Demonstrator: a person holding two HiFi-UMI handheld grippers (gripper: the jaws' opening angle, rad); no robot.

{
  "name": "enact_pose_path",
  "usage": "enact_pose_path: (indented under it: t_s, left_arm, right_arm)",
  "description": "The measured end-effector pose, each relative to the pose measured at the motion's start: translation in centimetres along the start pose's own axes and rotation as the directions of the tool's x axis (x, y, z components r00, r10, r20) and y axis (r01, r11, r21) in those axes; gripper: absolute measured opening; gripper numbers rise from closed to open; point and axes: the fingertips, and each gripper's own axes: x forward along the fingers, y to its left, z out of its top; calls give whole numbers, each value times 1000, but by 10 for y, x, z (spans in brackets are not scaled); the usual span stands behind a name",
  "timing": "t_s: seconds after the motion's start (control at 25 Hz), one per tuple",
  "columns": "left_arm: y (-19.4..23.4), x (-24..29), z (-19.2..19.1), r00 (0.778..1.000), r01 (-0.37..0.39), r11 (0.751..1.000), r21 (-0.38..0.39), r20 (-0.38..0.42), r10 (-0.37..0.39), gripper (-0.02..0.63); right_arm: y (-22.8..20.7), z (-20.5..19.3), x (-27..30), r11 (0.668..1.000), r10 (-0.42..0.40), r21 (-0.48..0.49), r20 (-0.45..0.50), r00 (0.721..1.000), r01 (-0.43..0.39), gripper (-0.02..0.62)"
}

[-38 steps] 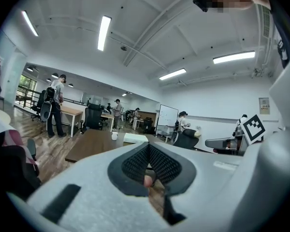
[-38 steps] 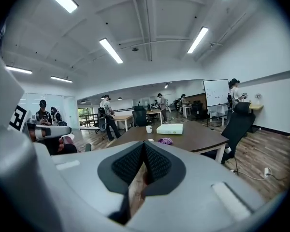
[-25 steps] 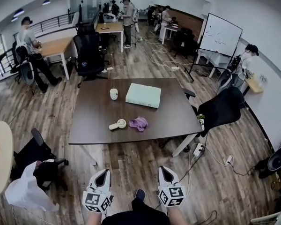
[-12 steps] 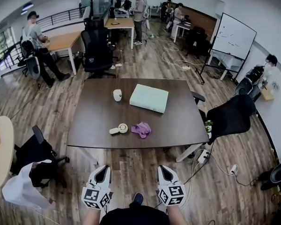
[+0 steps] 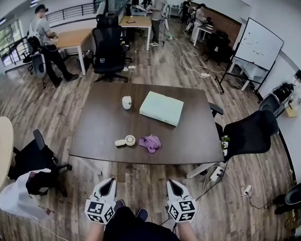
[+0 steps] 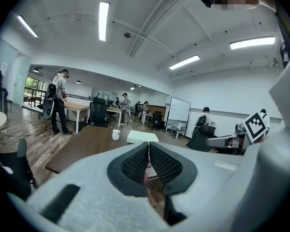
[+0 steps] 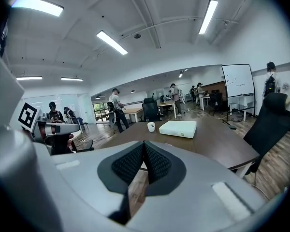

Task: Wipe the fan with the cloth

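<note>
A small white hand fan [image 5: 126, 141] lies on the dark brown table [image 5: 100, 129] near its front edge. A crumpled purple cloth [image 5: 150, 143] lies just right of the fan. My left gripper [image 5: 110, 181] and right gripper [image 5: 171, 183] hover side by side over the wooden floor, short of the table and apart from both objects. Both are shut with nothing between the jaws. In the left gripper view the left gripper [image 6: 148, 153] points at the table, and in the right gripper view the right gripper [image 7: 144, 149] does the same; the fan and cloth are hidden behind the jaws there.
A pale green box [image 5: 162, 108] and a white cup [image 5: 126, 102] stand further back on the table. A black office chair [image 5: 248, 133] stands at the table's right side, another chair [image 5: 35, 159] at the left. Cables and a power strip [image 5: 214, 172] lie on the floor. Several people stand at far desks.
The table sits lower and nearer in the head view than before. Both grippers have come forward toward it together, still shut and side by side.
</note>
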Motion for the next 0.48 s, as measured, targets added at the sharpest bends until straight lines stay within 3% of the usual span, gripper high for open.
enact_pose_path:
  t_s: [0.48]
  left_arm:
    - [34,48,4,1000,-19,1000,-20,-24,18,-3]
  right_arm:
    - [-15,15,61,999,43,8,-18,999,-43,14]
